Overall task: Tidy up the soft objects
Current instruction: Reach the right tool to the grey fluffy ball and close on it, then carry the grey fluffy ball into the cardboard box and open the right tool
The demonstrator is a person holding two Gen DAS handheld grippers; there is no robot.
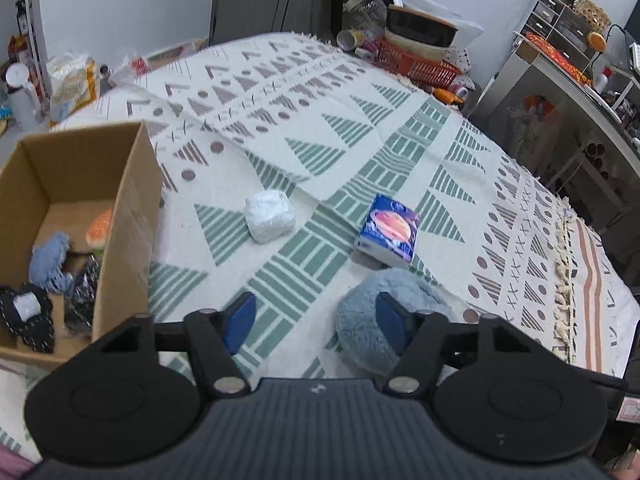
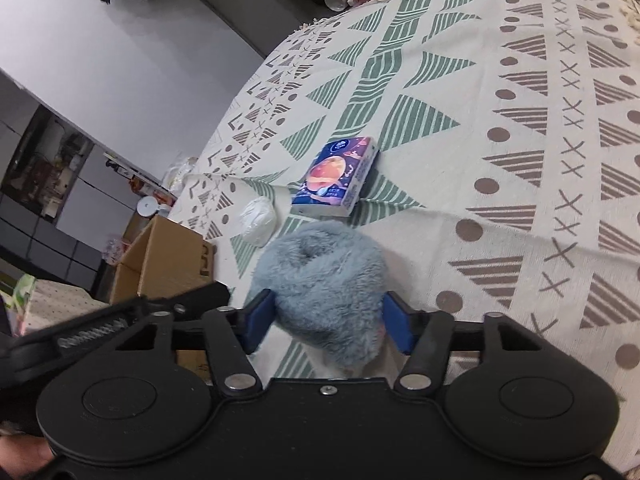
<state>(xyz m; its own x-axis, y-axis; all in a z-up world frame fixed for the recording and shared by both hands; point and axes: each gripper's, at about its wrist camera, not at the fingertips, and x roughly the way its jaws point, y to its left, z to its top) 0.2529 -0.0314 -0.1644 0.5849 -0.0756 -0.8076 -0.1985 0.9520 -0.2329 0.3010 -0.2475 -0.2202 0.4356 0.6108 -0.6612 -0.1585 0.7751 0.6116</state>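
A fluffy blue-grey plush [image 2: 320,280] lies on the patterned cloth [image 2: 500,140]. My right gripper [image 2: 328,320] is open, and its blue pads stand on either side of the plush. In the left wrist view my left gripper [image 1: 316,320] is open and empty; the plush [image 1: 360,320] sits at its right pad. A blue tissue pack with a planet print [image 1: 388,232] and a white wrapped bundle [image 1: 270,216] lie further out. A cardboard box [image 1: 128,220] at left holds a burger toy [image 1: 99,228], a blue cloth [image 1: 48,264] and dark items.
An orange basket [image 1: 416,64] with bowls and bottles stands at the cloth's far edge. Shelves and a metal counter [image 1: 560,80] are at right. Bags and bottles [image 1: 72,80] stand behind the box. The box also shows in the right wrist view [image 2: 168,264].
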